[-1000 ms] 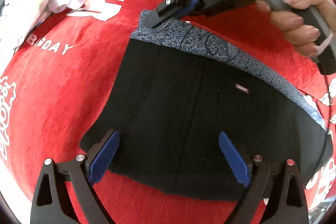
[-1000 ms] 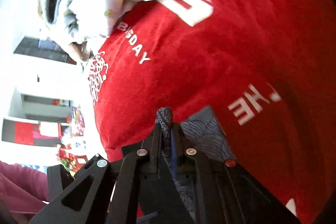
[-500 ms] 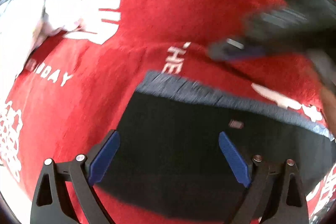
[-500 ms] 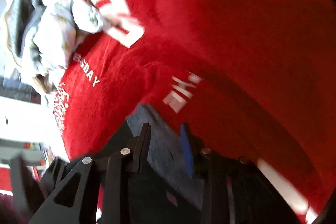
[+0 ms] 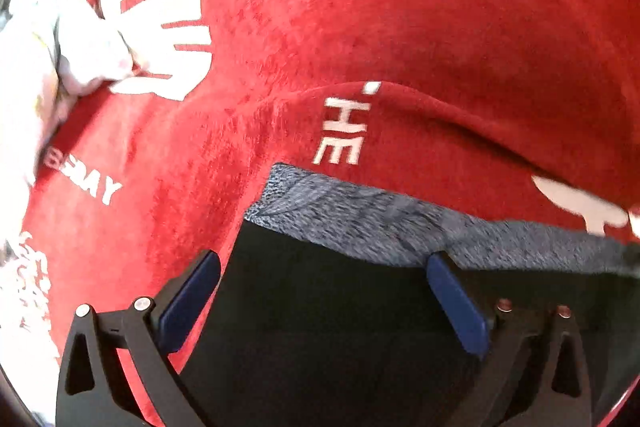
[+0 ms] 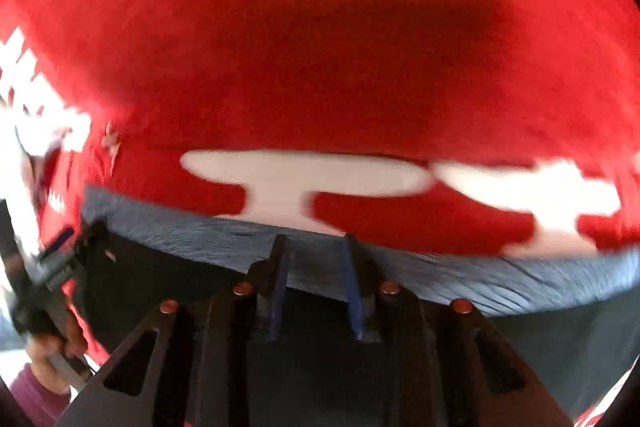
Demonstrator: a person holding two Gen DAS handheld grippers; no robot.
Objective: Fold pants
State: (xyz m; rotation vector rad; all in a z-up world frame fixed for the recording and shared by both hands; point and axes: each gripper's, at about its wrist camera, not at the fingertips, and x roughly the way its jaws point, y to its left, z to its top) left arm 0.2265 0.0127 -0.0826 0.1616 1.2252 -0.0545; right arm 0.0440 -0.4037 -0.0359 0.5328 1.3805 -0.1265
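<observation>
Black pants [image 5: 320, 327] lie folded on the red blanket [image 5: 400, 27], with a grey patterned layer [image 5: 360, 219] showing along their far edge. My left gripper [image 5: 322, 263] hangs over the pants' left corner; its jaws are opening wide and nothing is pinched between them. My right gripper [image 6: 316, 247] hovers over the grey edge [image 6: 180, 231] further right. Its jaws stand a little apart and are closing, with only flat cloth below them. The right wrist view also catches the left gripper [image 6: 60, 259] and the hand [image 6: 52, 347] that holds it.
A crumpled pile of white clothes [image 5: 40, 59] sits at the far left of the blanket. White lettering [image 5: 340, 135] is printed on the red cloth, and a raised crease [image 5: 460, 115] runs just beyond the pants. The right wrist picture is blurred.
My right gripper let go of the grey corner, rolled, swept right along the edge and left the left wrist view. My left gripper slid toward the pants' far edge and spread wider.
</observation>
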